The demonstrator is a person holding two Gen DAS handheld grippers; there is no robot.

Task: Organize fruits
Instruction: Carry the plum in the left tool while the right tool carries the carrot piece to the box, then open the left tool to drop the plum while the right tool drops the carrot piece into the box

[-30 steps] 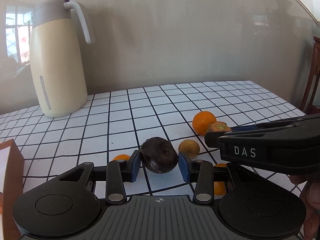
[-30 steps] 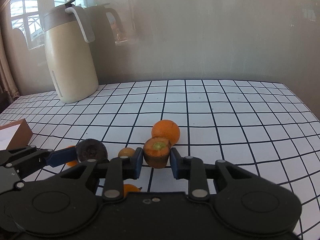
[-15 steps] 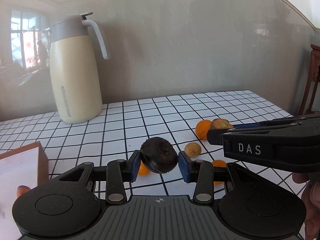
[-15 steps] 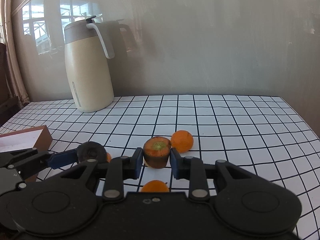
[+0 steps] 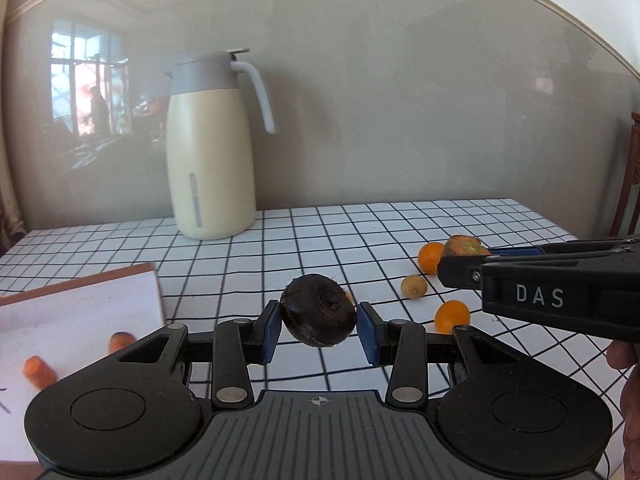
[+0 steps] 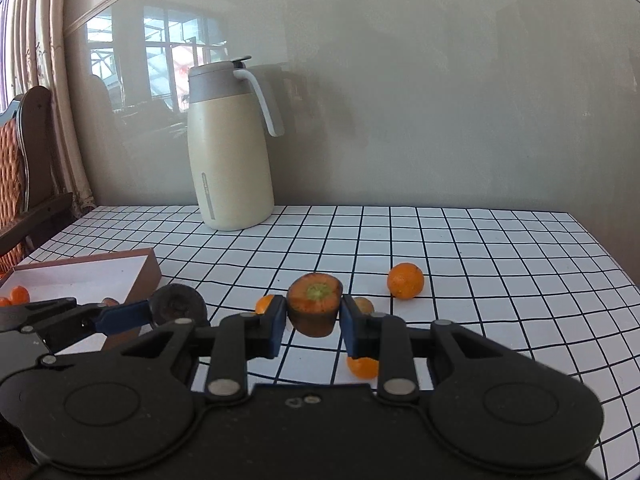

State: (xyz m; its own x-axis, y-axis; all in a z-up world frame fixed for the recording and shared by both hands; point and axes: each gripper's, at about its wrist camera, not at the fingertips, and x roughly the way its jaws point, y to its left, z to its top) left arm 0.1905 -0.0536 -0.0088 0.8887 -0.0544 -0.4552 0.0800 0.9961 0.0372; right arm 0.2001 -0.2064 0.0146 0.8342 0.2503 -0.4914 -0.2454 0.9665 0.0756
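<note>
A: Item one — left claw (image 5: 318, 326)?
B: Closed on a dark round fruit (image 5: 319, 310), blue pads pressing both flanks. It was low over the bench (image 5: 360, 232) a second ago; now it is carried clear of the grid and has swung left, so the shallow brown box (image 5: 80, 280) fills the lower left of its view.

A: Item two — right claw (image 6: 313, 324)?
B: Pinched nearly shut on a short orange piece with a green-centred cut top (image 6: 315, 304). Also lifted since a second ago, travelling alongside the left one.

A: Meaning for the task?
B: Both pickups look done — my reading is that the carry to the box is under way and the drops come next.

A: Container contents?
B: White-lined box: two small orange pieces (image 5: 38, 370) in the left view, blurred; small orange fruit (image 6: 18, 294) at the box's near-left corner in the right view. Exact count, cannot tell.

A: Loose stock on the bench?
B: One larger orange (image 6: 405, 280), a small yellowish fruit (image 5: 414, 286), two small orange ones (image 5: 452, 316). A cream jug (image 6: 230, 152) stands at the back, not part of the sorting.
</note>
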